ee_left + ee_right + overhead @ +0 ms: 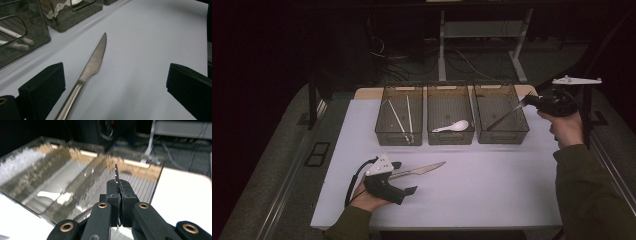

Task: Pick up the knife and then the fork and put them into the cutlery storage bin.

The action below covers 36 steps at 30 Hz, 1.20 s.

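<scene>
The person is working at a white table (492,190) with three clear bins lined up along its far side. Taking the middle bin (450,112) as the marker, a white spoon (453,126) is lying inside it, the left bin (399,114) beside it is holding what look like chopsticks (404,117), and the right bin (501,111) is on its other side.

The right hand (566,129) is raised at the right end of the row, forearm coming up from the near right corner, wrist bent so the right gripper (532,100) is pointing toward the right bin. Its jaws are pressed together, pinching a fork (508,114) by the handle; the fork is slanting down into the right bin, just right of the middle bin. In the right gripper view the metal edge (116,173) is sticking up between the closed jaws, though the blur is making the prongs hard to make out.

The left hand (371,197) is resting low on the table, well in front of the left bin, its palm wrapped around the left gripper (404,177), which is pointing level across the table. Its jaws are spread wide, pads clear of everything. A knife (419,171) is lying flat on the table in front of the middle bin, its handle running between the open jaws and its tip pointing toward the bins; in the left gripper view the knife (91,67) is sitting nearer one pad (43,86).
</scene>
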Each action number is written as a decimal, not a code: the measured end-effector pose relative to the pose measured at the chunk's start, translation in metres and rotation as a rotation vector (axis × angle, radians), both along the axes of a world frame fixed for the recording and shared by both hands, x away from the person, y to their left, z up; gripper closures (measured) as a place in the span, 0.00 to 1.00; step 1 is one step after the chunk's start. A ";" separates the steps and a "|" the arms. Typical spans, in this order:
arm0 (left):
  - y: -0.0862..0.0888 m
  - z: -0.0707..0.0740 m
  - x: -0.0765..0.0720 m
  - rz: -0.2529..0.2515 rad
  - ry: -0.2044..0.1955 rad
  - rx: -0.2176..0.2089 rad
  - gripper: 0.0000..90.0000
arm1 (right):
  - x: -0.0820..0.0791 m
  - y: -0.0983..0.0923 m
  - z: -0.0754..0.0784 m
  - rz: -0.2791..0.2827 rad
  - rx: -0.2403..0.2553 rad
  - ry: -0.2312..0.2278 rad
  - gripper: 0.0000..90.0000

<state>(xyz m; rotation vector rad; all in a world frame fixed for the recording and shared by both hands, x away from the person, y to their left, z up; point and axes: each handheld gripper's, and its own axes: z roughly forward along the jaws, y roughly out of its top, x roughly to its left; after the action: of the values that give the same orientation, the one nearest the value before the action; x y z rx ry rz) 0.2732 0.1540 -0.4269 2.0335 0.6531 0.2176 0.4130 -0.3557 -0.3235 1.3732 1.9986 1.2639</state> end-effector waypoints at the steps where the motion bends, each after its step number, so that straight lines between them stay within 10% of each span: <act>1: 0.000 0.000 0.000 0.000 0.001 0.000 0.00 | 0.004 0.001 -0.004 0.006 -0.004 0.021 0.97; 9: -0.001 0.000 0.000 -0.006 0.012 -0.002 0.00 | 0.033 0.012 -0.026 0.079 -0.001 0.167 0.97; 15: -0.002 0.000 0.001 -0.012 0.015 -0.003 0.00 | 0.051 0.015 -0.037 0.057 -0.001 0.190 0.94; 24: -0.002 0.001 0.002 -0.016 0.017 -0.002 0.00 | 0.068 0.022 -0.059 -0.023 -0.145 0.164 0.61; 36: -0.001 0.001 0.002 -0.018 0.011 0.000 0.00 | 0.059 0.011 -0.048 -0.062 -0.090 0.088 0.39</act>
<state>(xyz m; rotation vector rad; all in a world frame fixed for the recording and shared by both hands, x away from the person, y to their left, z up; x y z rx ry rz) 0.2755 0.1528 -0.4260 2.0412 0.6415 0.1968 0.4721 -0.3444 -0.3716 1.4584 2.0289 1.0903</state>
